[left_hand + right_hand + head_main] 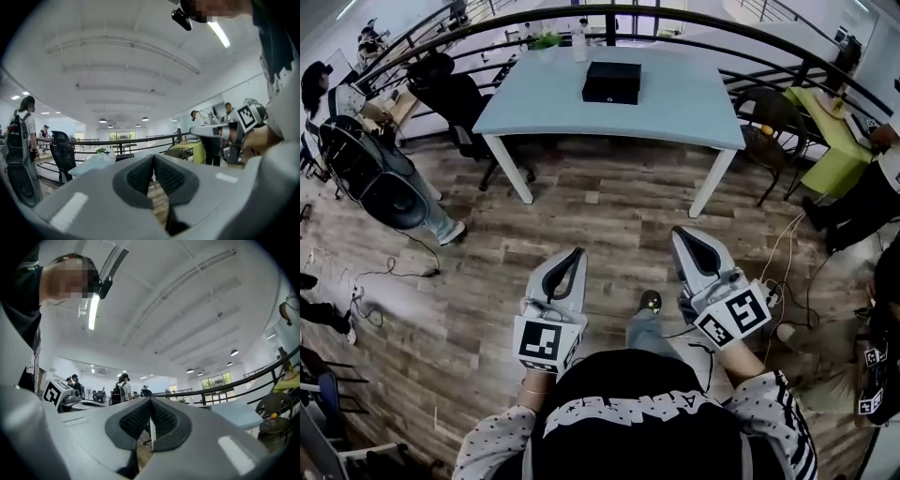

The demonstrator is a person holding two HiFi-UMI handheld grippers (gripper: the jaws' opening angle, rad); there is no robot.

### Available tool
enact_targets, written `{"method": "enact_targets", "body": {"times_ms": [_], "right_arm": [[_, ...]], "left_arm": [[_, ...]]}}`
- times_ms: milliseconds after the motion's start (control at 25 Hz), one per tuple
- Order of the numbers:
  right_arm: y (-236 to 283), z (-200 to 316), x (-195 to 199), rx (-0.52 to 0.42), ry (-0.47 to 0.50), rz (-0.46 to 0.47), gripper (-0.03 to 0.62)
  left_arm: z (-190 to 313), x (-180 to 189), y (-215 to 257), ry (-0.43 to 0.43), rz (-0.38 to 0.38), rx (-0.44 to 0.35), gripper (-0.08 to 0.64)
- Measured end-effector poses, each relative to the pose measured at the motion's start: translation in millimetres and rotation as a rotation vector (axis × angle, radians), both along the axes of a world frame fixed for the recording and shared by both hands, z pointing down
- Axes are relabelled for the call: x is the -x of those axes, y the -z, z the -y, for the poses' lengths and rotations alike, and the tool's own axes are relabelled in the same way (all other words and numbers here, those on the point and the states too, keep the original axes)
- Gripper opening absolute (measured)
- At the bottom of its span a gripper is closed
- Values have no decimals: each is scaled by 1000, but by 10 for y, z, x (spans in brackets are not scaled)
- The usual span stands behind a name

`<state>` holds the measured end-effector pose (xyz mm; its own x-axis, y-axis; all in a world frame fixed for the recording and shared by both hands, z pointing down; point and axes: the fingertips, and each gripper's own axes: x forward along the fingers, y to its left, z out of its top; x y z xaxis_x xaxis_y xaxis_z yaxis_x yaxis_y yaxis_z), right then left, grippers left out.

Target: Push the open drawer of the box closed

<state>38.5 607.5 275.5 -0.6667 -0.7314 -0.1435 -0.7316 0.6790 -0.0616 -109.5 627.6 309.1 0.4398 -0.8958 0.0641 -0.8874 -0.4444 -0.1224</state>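
Note:
A black box (611,82) sits on the far half of the light blue table (675,103), well ahead of me. From here I cannot tell how its drawer stands. My left gripper (577,253) and right gripper (679,232) are held low near my body, over the wood floor and far short of the table. Both are shut with nothing between the jaws. In the left gripper view the pads (140,176) meet at the tip, and the table (89,166) shows beyond them. In the right gripper view the pads (161,418) also touch.
A black office chair (455,94) stands at the table's left end. A person with a backpack (366,164) stands at the left. A green table (834,141) and a chair (769,122) are at the right. Cables (394,272) lie on the floor, and a curved railing (694,17) runs behind the table.

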Motion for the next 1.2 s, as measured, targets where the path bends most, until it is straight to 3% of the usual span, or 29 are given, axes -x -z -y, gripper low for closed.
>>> {"method": "enact_targets", "body": {"times_ms": [400, 840, 1200], "right_arm": [[-178, 1086, 13, 29, 75, 36, -11], [-214, 2393, -413, 51, 81, -3, -11], [-250, 3202, -869, 58, 98, -5, -11]], "left_arm": [[879, 61, -114, 92, 18, 30, 0], [2177, -154, -193, 164, -16, 99, 0], [2902, -446, -167, 216, -17, 127, 0]]}}
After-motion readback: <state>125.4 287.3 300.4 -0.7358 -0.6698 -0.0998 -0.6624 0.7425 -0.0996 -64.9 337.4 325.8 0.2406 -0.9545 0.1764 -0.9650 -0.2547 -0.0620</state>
